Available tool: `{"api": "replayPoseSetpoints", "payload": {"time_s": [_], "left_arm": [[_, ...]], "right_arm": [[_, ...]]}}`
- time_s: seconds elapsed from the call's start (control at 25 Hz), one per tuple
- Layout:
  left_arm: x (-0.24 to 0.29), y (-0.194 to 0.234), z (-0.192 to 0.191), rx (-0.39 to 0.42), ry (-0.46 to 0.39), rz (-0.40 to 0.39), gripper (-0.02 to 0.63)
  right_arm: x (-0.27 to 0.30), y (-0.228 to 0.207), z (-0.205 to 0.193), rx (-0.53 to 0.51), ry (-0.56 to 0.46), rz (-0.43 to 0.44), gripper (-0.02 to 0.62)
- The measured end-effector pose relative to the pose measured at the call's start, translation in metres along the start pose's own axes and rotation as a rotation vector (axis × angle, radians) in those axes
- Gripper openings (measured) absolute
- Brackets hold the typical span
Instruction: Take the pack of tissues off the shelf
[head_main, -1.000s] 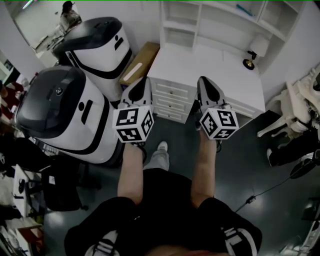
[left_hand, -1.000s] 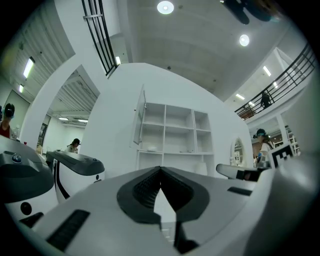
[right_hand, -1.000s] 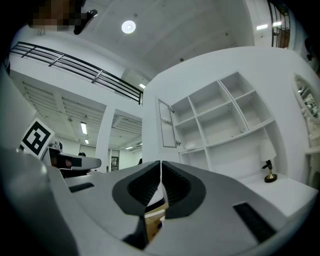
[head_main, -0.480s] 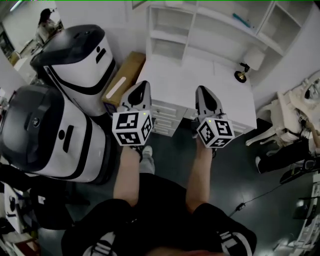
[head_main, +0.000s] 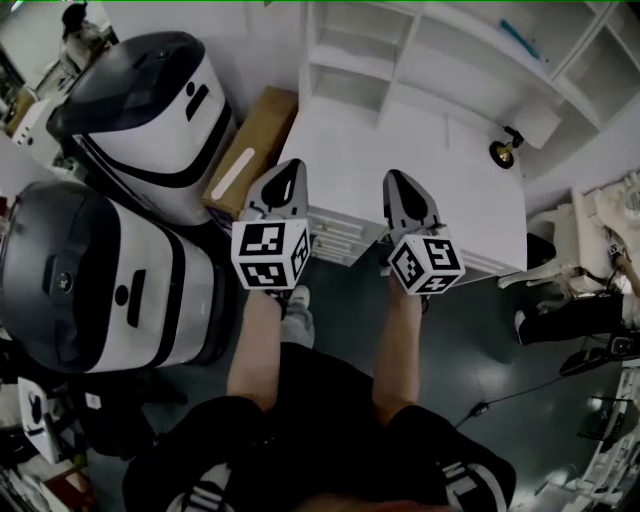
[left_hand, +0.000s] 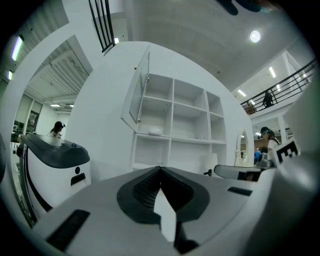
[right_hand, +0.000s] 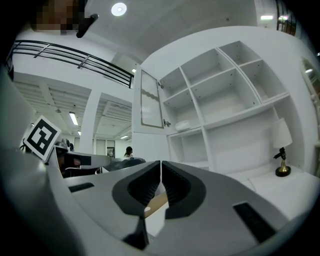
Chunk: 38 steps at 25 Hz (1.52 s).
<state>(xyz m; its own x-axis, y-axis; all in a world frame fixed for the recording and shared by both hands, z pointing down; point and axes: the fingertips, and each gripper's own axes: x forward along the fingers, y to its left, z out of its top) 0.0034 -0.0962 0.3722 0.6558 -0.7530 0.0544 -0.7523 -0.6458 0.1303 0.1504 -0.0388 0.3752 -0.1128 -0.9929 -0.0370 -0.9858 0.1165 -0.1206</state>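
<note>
A small white pack, likely the tissues (left_hand: 154, 131), lies on the middle-left shelf of the white shelf unit (left_hand: 172, 117), under its open glass door (left_hand: 142, 95). The right gripper view shows the same pack (right_hand: 182, 125) on that shelf. In the head view I cannot make the pack out. My left gripper (head_main: 287, 168) and right gripper (head_main: 393, 178) are held side by side over the front edge of the white desk (head_main: 400, 160), well short of the shelves. Both are shut, with the jaws touching and nothing between them (left_hand: 160, 168) (right_hand: 160, 162).
A small lamp (head_main: 522, 132) stands at the desk's back right. A cardboard box (head_main: 250, 148) leans beside the desk's left end. Two large white-and-black machines (head_main: 150, 95) (head_main: 95, 275) stand to the left. A white chair (head_main: 590, 230) is at the right.
The desk and shelves have shifted a little in the head view as the person moves. Both grippers stay side by side over the desk's front edge, still shut.
</note>
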Motion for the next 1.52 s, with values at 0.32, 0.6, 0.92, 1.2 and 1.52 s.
{"api": "replayPoseSetpoints", "payload": {"time_s": [0.32,0.6,0.92,1.2,1.52], "left_arm": [[0.070,0.036,0.010,-0.002,0.010,-0.034,0.011],[0.120,0.066,0.018,0.001,0.015,-0.079,0.011],[0.163,0.074,0.037,-0.013,-0.021,-0.155,0.011],[0.179,0.084,0.045,-0.009,-0.039,-0.160,0.011],[0.193,0.080,0.047,0.002,-0.037,-0.172,0.011]], "right_arm": [[0.073,-0.021,0.000,0.001,0.009,-0.024,0.026],[0.130,-0.029,0.005,-0.013,-0.001,-0.046,0.026],[0.170,-0.037,0.029,-0.081,-0.022,-0.083,0.026],[0.188,-0.041,0.035,-0.112,-0.022,-0.096,0.027],[0.207,-0.045,0.038,-0.132,-0.024,-0.090,0.028]]}}
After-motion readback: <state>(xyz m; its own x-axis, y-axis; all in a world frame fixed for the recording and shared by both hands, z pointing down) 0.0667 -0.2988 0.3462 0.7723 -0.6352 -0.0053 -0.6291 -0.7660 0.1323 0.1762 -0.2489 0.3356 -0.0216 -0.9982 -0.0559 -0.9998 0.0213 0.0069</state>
